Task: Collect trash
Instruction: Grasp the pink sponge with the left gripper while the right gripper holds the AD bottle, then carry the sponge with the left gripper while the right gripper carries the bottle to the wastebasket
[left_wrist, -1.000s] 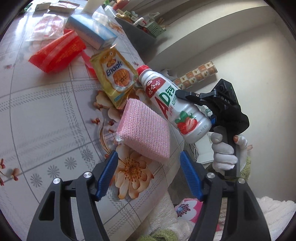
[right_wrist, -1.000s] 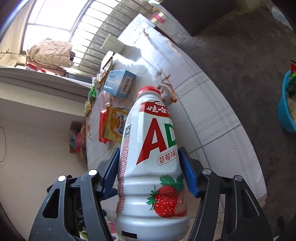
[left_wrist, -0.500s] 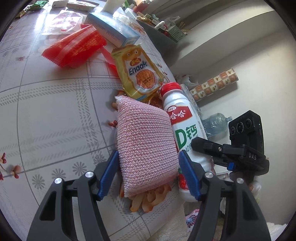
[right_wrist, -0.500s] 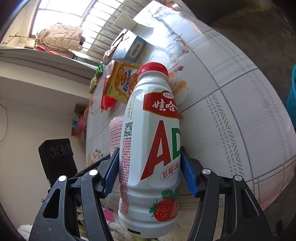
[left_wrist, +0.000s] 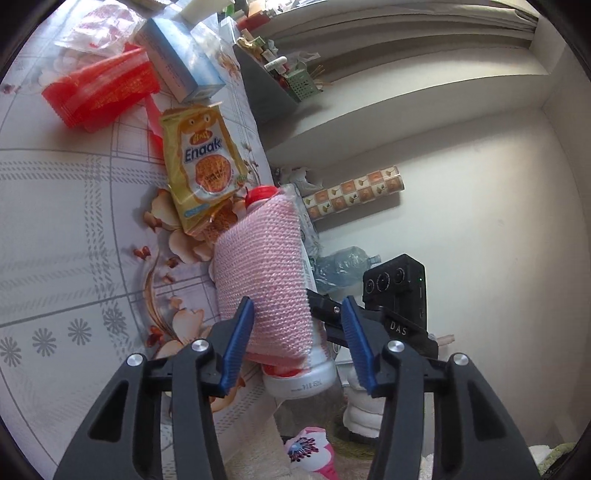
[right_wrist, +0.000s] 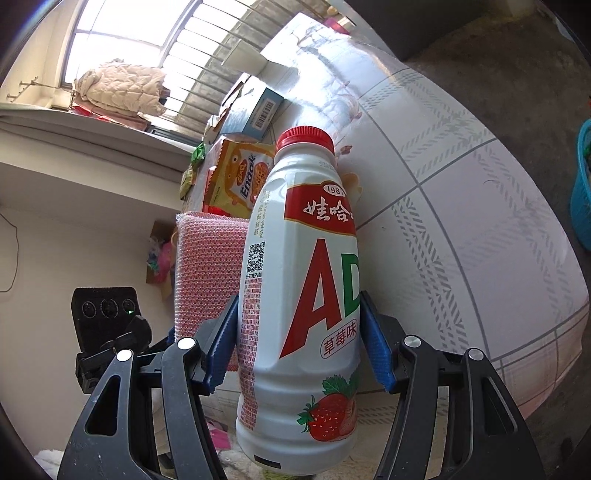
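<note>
Left wrist: left gripper (left_wrist: 297, 341) closing round soft, light pink sponge (left_wrist: 264, 273) at table edge (left_wrist: 66, 229), right pad seemingly not touching. Right gripper (right_wrist: 298, 341) clamping rigid, slick bottle (right_wrist: 299, 295) mid-body.

left gripper (left_wrist: 299, 347): black skeletal frame, 2 blue ribbed pads, silver screws | right gripper (right_wrist: 299, 343): same black frame, blue ribbed pads, silver screws, black camera block with 3 lenses, white "DAS" lettering | hand (left_wrist: 364, 410): white knit glove
</note>
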